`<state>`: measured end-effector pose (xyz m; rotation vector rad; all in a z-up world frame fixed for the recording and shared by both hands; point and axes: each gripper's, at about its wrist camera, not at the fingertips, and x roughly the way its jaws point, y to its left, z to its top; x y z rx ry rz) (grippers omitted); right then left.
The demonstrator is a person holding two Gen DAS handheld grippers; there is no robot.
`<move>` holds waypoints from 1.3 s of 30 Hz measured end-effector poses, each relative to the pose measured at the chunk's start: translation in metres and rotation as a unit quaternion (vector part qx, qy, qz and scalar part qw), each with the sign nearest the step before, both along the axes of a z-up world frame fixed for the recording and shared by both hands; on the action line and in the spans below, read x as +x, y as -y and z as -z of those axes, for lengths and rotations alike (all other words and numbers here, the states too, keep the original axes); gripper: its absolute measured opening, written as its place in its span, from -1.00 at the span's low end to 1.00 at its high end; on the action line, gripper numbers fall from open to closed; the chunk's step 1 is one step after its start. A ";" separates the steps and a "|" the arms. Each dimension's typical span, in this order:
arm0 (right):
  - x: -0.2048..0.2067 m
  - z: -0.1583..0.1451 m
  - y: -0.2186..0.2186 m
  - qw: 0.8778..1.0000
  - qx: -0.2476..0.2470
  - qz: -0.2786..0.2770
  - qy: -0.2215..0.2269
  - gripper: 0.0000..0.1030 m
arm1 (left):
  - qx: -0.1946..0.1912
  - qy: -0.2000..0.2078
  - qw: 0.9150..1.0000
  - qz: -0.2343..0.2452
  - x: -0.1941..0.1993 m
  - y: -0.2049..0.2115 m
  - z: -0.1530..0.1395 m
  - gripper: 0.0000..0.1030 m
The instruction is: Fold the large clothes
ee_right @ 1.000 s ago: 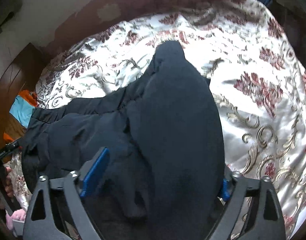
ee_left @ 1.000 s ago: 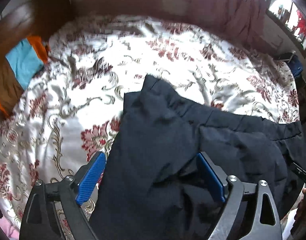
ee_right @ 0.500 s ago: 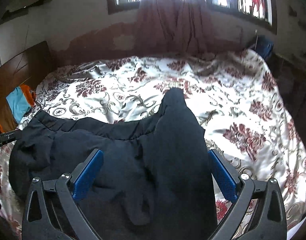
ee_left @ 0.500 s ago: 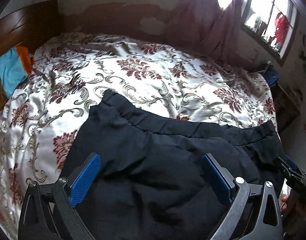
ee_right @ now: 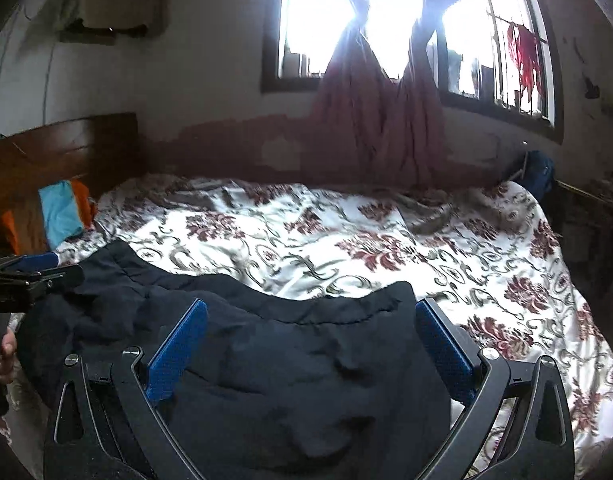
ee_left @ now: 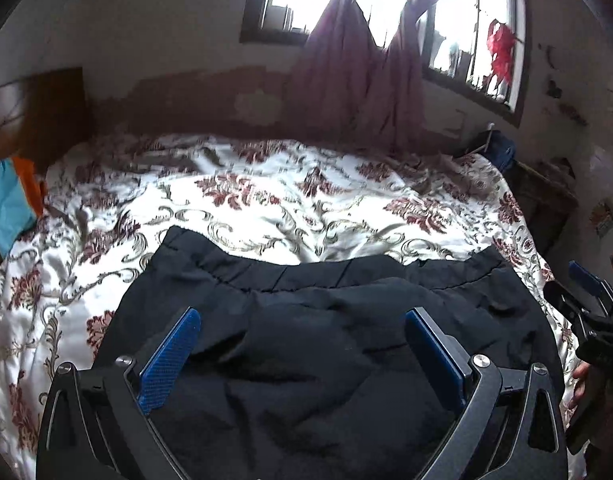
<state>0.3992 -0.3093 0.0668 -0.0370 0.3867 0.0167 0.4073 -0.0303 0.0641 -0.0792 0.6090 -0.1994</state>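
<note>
1. We hold both tools over a dark garment (ee_left: 326, 344) lying rumpled near the edge of a floral bed (ee_left: 290, 204).
2. The left gripper (ee_left: 302, 356) and right gripper (ee_right: 310, 348) have fingers spread wide, pinching nothing.
3. A second ago we pointed steeply down at the cloth; now the window (ee_right: 386, 16) shows, so we have likely just let go after a fold.

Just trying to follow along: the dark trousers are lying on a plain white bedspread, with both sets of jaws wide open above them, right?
Not quite. The bedspread is not plain: it is white with dark red flowers and scrolls, as both wrist views show. The rest holds: the dark trousers lie on it, and the left gripper and right gripper have their jaws wide open above them.
</note>
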 end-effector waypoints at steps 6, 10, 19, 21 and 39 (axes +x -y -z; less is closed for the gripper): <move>-0.030 0.002 -0.012 0.999 0.008 -0.009 0.041 0.97 | 0.009 0.049 0.999 -0.019 -0.028 0.001 -0.004 0.99; -0.062 -0.005 -0.022 0.998 0.011 -0.014 0.052 0.97 | 0.010 0.062 0.998 -0.026 -0.055 0.000 -0.010 0.99; -0.142 -0.051 -0.042 0.996 0.011 -0.037 0.077 0.97 | -0.001 0.100 0.994 -0.046 -0.147 -0.006 -0.048 0.99; -0.159 -0.060 -0.046 0.996 0.011 -0.038 0.086 0.97 | -0.001 0.112 0.992 -0.051 -0.167 -0.008 -0.058 0.99; -0.268 -0.069 -0.058 0.993 0.023 -0.049 0.102 0.97 | -0.005 0.150 0.986 -0.076 -0.298 -0.029 -0.086 0.99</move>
